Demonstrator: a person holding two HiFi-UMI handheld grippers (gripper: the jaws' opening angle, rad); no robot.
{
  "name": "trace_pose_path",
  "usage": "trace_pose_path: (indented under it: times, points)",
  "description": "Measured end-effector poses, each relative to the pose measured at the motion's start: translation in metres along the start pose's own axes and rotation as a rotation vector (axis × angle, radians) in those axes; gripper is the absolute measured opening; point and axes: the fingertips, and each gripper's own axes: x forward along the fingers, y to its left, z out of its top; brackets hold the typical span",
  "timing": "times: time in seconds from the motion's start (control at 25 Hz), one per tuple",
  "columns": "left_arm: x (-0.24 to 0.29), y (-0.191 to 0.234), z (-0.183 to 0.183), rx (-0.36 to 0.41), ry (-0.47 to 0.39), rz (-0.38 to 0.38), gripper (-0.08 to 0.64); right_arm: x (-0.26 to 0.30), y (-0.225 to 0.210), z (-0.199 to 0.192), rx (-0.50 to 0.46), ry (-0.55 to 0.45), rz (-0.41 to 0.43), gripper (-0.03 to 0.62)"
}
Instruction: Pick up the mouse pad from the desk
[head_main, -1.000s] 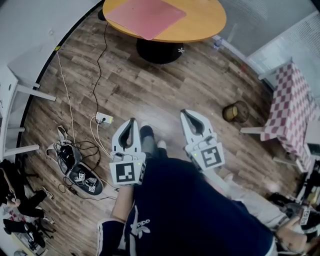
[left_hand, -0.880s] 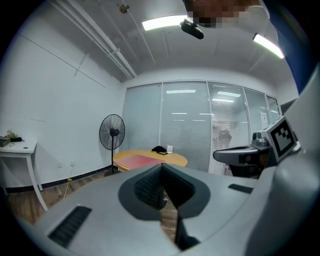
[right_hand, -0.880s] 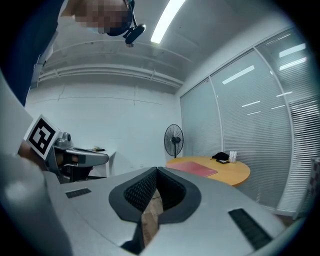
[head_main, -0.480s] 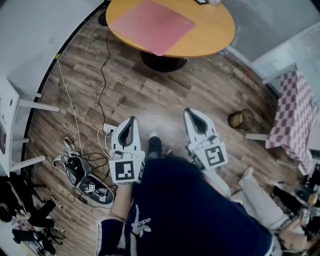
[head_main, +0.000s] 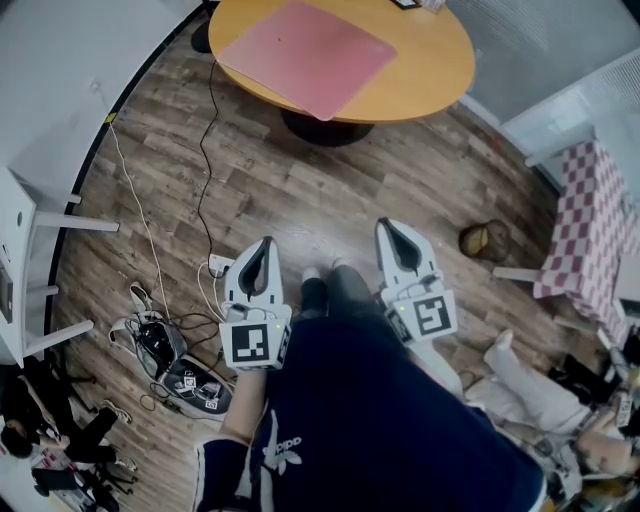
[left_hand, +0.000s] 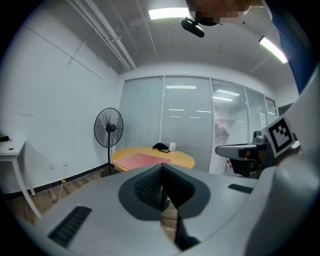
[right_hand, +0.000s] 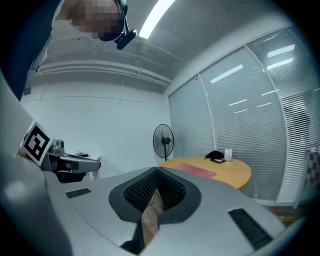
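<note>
Wood floor (head_main: 330, 190) is filling most of the head view, with the person standing in the middle of it. The round desk (head_main: 435, 70) is sitting at the top of that view, well apart from both grippers. The task is barely begun: nothing is picked up or touched yet.

The mouse pad (head_main: 305, 52), a pink sheet, is lying flat on the desk top. One corner is reaching the desk's near edge and seems to be hanging just over it. It is also showing in the left gripper view (left_hand: 142, 160) and the right gripper view (right_hand: 196, 170), far ahead on the desk (right_hand: 235, 174).

The left gripper (head_main: 265, 243) is being held out in front of the body, pointing roughly toward the desk. Its jaws are pressed together with nothing between them; its tip (left_hand: 161, 166) is showing only room beyond. The right gripper (head_main: 386, 227) is riding alongside, near the left. Its jaws are meeting at the tip (right_hand: 156, 170) too, and it is empty.

Still left, judging from this: closing the gap to the desk, parting a pair of jaws, pinching the pad (likely at that near corner) and lifting it.

Smaller stuff: a fan (left_hand: 108, 129) is standing beside the desk, and a dark item (right_hand: 216, 155) is lying on the desk's far side. Cables and a power strip (head_main: 218, 265) are lying on the floor near the left gripper.
</note>
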Motion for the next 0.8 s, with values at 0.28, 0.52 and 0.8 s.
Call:
trace_pose_path:
  times: [0.28,0.52,0.8]
  points:
    - [0.023,0.012,0.006,-0.006,-0.001,0.027,0.003,0.027,-0.012,-0.002,0.010,0.020,0.024,0.003]
    - [0.061,0.019,0.022,0.005,-0.024,0.068,0.003,0.061,-0.038,-0.001,0.008,0.028,0.046,0.003]
    - [0.117,0.024,0.048,0.015,-0.064,0.120,0.003,0.106,-0.084,0.005,-0.001,0.030,0.073,0.003]
